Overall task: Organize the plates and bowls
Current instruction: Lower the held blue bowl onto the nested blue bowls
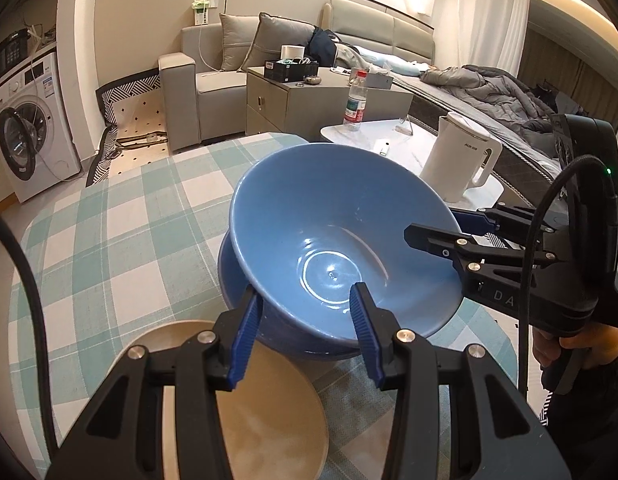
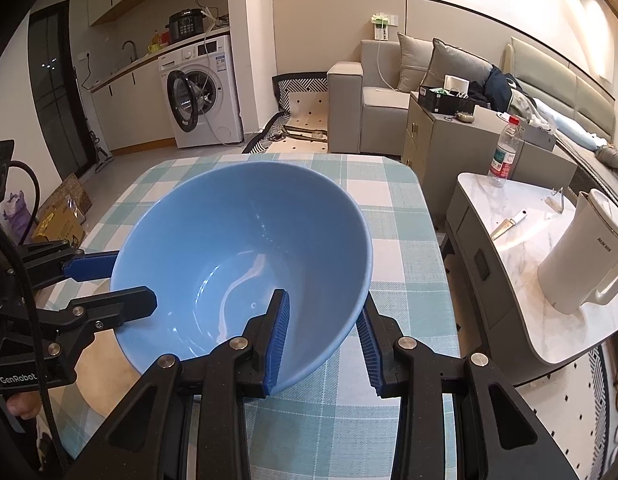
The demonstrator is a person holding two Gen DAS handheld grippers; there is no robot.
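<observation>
A light blue bowl [image 1: 333, 232] [image 2: 237, 248] hangs tilted just over a darker blue bowl [image 1: 277, 332] standing on the checked table. My left gripper [image 1: 304, 290] [image 2: 135, 278] is shut on the upper bowl's near rim, one finger inside and one outside the wall. My right gripper [image 2: 323, 300] [image 1: 433, 224] is shut on the opposite rim in the same way. A beige plate [image 1: 269, 420] [image 2: 105, 380] lies flat on the cloth beside the dark bowl, partly under my left gripper.
The table carries a green-and-white checked cloth [image 1: 109, 240] [image 2: 389, 208]. To the right stands a marble side table [image 2: 505, 208] with a white kettle [image 1: 457, 160] [image 2: 581, 256] and a plastic bottle [image 1: 355, 100]. A person's hand [image 1: 569, 344] holds the right gripper.
</observation>
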